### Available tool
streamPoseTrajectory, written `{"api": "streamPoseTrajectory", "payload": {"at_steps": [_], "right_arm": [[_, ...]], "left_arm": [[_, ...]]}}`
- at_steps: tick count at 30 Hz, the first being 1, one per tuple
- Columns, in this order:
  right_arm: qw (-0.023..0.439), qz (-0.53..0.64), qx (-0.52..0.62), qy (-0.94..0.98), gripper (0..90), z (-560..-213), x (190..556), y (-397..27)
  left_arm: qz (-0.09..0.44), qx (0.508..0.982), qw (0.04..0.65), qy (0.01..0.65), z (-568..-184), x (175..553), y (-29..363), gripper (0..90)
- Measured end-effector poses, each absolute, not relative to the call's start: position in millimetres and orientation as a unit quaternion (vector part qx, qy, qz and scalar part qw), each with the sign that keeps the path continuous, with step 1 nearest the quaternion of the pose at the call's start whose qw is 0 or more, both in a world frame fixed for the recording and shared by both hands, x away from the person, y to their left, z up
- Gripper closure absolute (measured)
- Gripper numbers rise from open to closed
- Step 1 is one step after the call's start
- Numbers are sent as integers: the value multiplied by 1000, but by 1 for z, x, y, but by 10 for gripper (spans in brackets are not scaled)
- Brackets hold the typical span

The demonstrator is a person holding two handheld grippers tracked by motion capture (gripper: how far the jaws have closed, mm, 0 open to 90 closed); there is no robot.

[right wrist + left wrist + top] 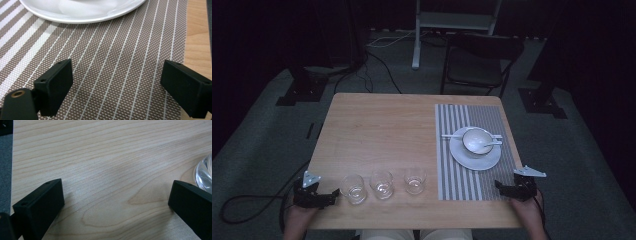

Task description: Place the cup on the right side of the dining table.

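Note:
Three clear glasses stand in a row near the table's front edge: the left glass (352, 189), the middle glass (382, 184) and the right glass (415, 180). My left gripper (328, 198) rests open at the front left corner, just left of the left glass (203, 173), with bare wood between its jaws. On a striped placemat (457, 170) sits a white plate (462, 157) carrying a white bowl (477, 140), a spoon and chopsticks. My right gripper (503, 188) is open over the placemat (120, 65), a little short of the plate (82, 12).
The wooden table (382, 125) has open room across its left and middle. A dark folding chair (479, 57) stands beyond the far edge, with a white stand (452, 22) behind it. Cables (242, 205) trail on the grey floor at the left.

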State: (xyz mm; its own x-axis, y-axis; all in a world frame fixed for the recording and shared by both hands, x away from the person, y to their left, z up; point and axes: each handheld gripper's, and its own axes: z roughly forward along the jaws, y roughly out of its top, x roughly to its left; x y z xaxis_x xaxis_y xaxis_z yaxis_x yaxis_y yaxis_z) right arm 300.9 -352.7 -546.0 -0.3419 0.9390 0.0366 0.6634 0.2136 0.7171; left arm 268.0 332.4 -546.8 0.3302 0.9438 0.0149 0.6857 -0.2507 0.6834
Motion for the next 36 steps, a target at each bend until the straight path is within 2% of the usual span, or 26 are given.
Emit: {"api": "streamPoseTrajectory", "payload": {"at_steps": [8, 16, 23, 36], "right_arm": [[218, 307, 524, 764, 106, -547, 299, -347], [202, 311, 533, 761, 107, -546, 297, -353], [207, 308, 530, 762, 107, -545, 295, -353], [213, 325, 522, 760, 108, -533, 291, -347]], "left_arm": [[218, 760, 296, 536, -547, 268, 332, 7], [217, 761, 296, 534, -547, 268, 332, 7], [217, 761, 297, 534, -547, 268, 332, 6], [217, 762, 297, 533, -547, 267, 332, 7]]}}
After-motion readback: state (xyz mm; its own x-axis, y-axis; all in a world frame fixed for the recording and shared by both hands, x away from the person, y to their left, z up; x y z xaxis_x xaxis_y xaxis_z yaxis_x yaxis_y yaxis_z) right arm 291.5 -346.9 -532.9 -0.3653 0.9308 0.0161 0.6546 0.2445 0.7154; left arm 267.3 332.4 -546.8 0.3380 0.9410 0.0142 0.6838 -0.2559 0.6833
